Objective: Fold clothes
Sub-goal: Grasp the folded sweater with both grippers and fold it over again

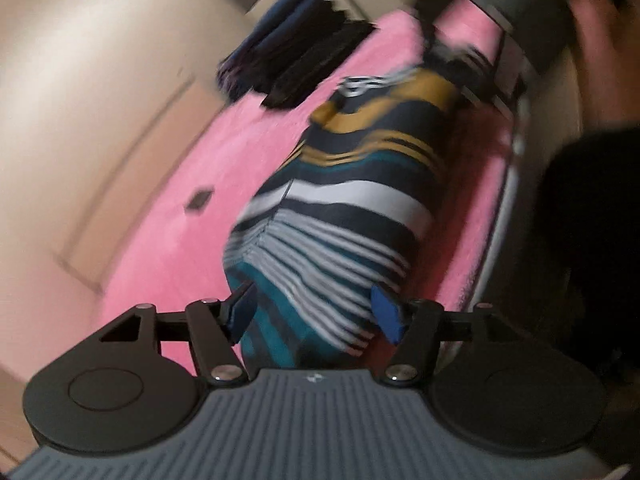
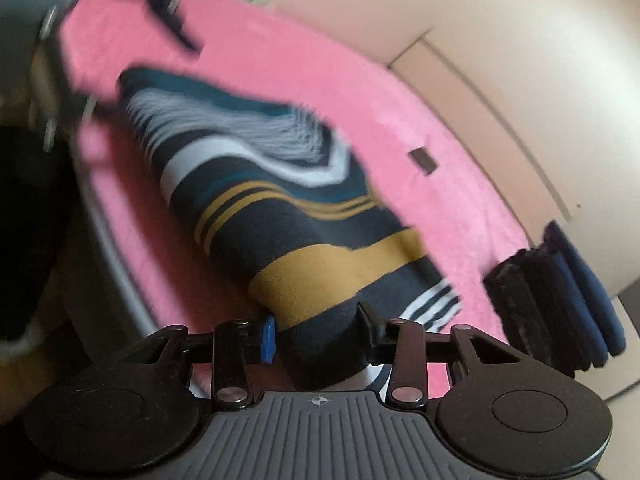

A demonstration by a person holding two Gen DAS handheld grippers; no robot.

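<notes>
Here the left gripper (image 1: pixel 314 314) sits with its blue-padded fingers (image 1: pixel 387 314) spread wide, one on either side of the teal-and-white end of the striped garment (image 1: pixel 360 184); whether the pads press the cloth cannot be told through the motion blur. The right gripper (image 2: pixel 316 336) stands at a narrower gap, with the dark, bunched end of the same striped garment (image 2: pixel 280 216) lying between its fingers (image 2: pixel 267 340), seemingly clamped. The garment is a soft knit, folded into a long narrow band, and its long axis runs from one gripper to the other: in the left wrist view it extends away from the camera, teal and thin grey-white stripes nearest, then broad white and navy bands, then mustard bands at the far end; in the right wrist view the order is reversed, mustard nearest. It lies on a pink blanket (image 1: pixel 168 216) of fuzzy, plush texture, which covers a surface with a pale rounded edge. A small dark rectangular tag (image 2: pixel 422 160) lies on the pink blanket beside the garment. A stack of folded clothes (image 2: pixel 560 300), dark blue and black, rests near the blanket's edge, well apart from the striped garment. Beyond lies a smooth beige floor (image 1: pixel 80 80).
</notes>
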